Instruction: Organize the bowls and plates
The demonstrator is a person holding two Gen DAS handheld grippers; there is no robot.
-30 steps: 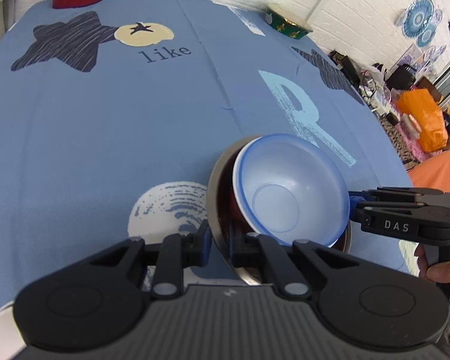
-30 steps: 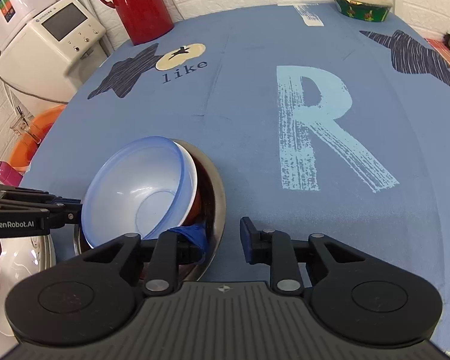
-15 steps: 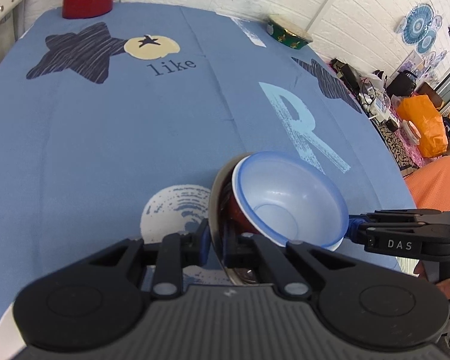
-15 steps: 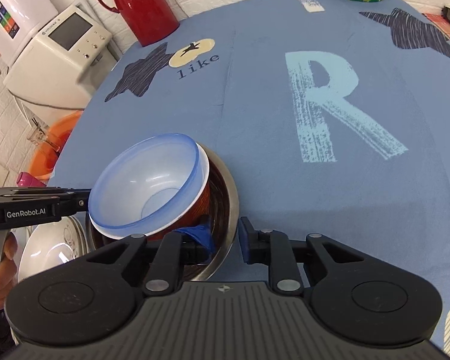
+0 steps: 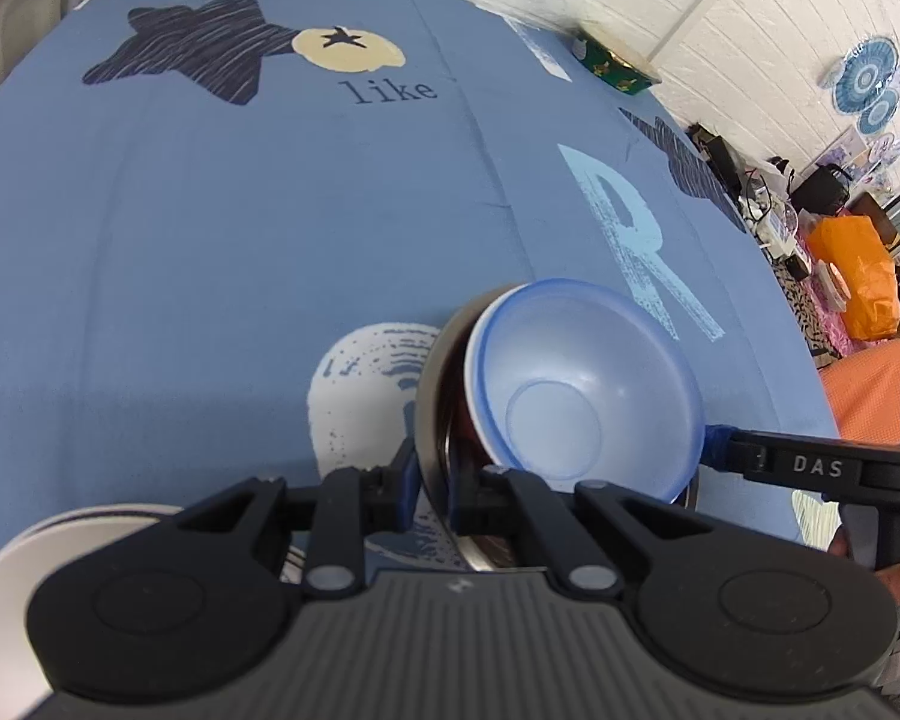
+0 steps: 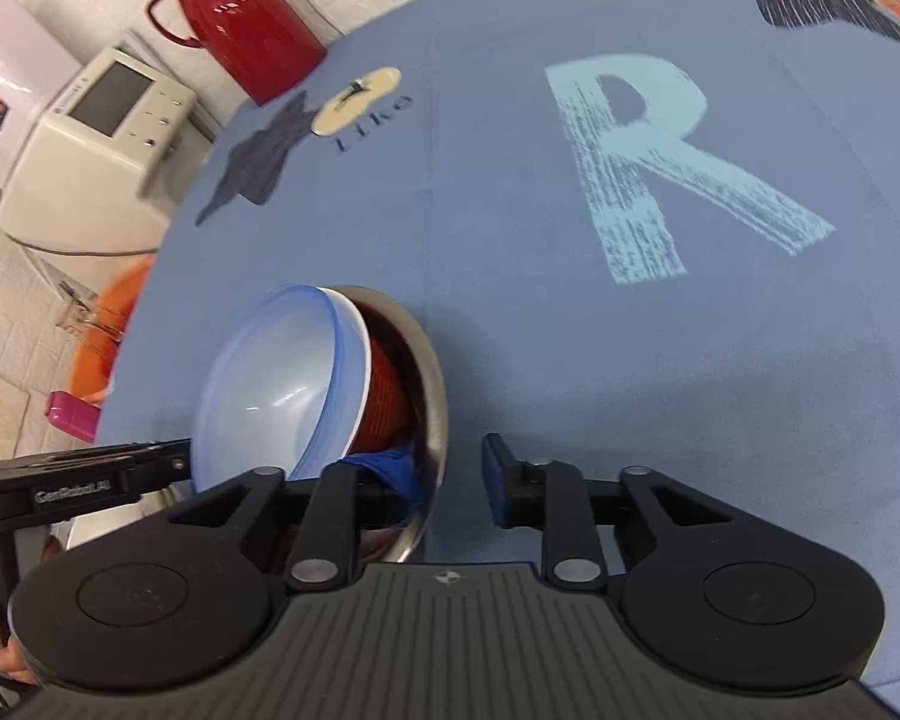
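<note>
From the left wrist, the left gripper (image 5: 429,489) is pinching the rim of the shiny steel bowl (image 5: 432,384) near the table's near edge, the translucent blue plastic bowl (image 5: 588,396) tilting inside.

From the right wrist, the right gripper (image 6: 450,477) is gaping across the steel bowl's opposite rim, gripping nothing.

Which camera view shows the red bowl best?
The right wrist view: the red bowl shows its ribbed side between the blue bowl and the metal bowl. The left wrist view shows only a dark sliver.
</note>
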